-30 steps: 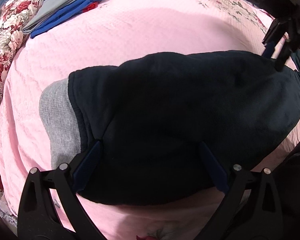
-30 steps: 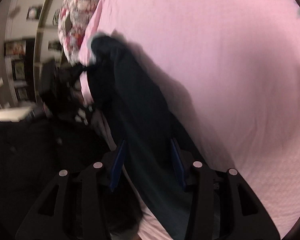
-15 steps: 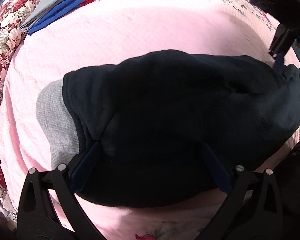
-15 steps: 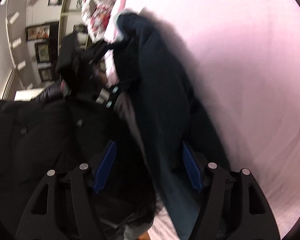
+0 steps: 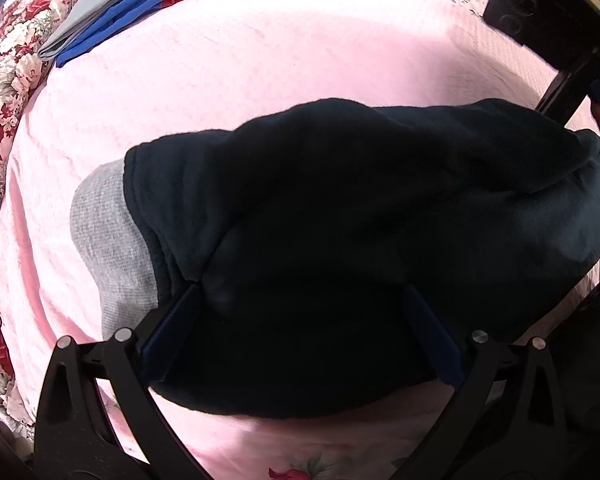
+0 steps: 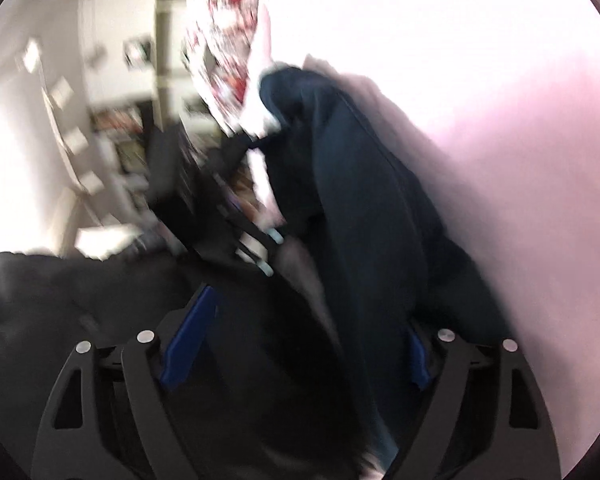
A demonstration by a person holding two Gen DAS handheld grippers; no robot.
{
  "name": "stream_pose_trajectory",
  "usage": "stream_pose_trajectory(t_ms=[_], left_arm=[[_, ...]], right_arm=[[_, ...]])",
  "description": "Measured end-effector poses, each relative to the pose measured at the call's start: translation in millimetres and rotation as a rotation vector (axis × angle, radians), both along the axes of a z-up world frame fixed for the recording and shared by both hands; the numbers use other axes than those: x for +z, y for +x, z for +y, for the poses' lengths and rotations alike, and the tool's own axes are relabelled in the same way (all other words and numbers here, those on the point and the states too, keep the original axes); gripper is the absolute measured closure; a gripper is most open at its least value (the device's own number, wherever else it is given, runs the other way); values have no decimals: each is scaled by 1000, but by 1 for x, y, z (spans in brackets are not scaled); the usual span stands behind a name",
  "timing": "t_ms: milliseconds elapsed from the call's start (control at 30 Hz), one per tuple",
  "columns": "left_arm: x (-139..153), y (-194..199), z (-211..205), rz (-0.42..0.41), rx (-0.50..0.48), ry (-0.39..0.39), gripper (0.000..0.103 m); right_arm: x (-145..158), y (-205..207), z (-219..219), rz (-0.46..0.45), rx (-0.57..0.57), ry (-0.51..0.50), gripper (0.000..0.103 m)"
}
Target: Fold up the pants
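As fingers [image 6: 188, 336] open, pants [image 6: 364, 216] between

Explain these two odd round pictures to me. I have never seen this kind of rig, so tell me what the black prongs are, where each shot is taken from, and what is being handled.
No robot here: a person holds a two-finger gripper in each hand, and each carries a fisheye camera looking along its fingers. The left view looks down on a pink bedspread. Dark navy pants with a grey waistband lie on it, between the wide-spread fingers of the left gripper; whether it pinches the cloth is unclear. Folded clothes lie farther back. The blurred right view shows the right gripper opening, the pants between its jaws but apparently not pinched.
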State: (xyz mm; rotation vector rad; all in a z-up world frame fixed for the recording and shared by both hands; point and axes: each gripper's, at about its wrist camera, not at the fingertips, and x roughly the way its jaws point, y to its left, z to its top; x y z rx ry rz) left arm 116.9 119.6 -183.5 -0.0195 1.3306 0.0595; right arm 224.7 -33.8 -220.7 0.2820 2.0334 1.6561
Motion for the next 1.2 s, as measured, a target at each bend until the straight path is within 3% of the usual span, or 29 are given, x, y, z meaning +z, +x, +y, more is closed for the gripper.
stream_pose_trajectory(t_ms=[67, 133, 200, 433, 600, 733, 800, 900, 1000, 1133, 1200], left_arm=[[-1, -2, -3, 0, 0, -1, 2], [1, -8, -2, -5, 0, -1, 2], [2, -10, -2, -13, 3, -2, 2], [2, -12, 0, -27, 1, -1, 2], [4, -21, -2, -57, -6, -2, 2], [11, -32, 5, -59, -30, -21, 2], [18, -43, 11, -74, -38, -27, 2], [35, -60, 22, -110, -56, -24, 2], [44, -78, 30, -123, -46, 83, 2], [55, -104, 65, -132, 50, 111, 2], [61, -114, 80, -143, 86, 151, 2]], right_arm=[[2, 5, 2, -1, -85, 17, 20], [17, 22, -2, -60, -194, 74, 21], [25, 45, -9, -85, -295, 103, 29], [1, 62, -18, -105, -343, 3, 37], [35, 75, -63, -342, -504, -74, 36], [86, 30, -88, -568, -551, -33, 38], [92, -6, -87, -642, -548, -31, 51], [76, -60, -78, -718, -512, -59, 65], [56, -109, -56, -808, -450, -76, 70], [37, -143, -36, -860, -269, -120, 71], [42, -147, -39, -861, -252, -110, 71]])
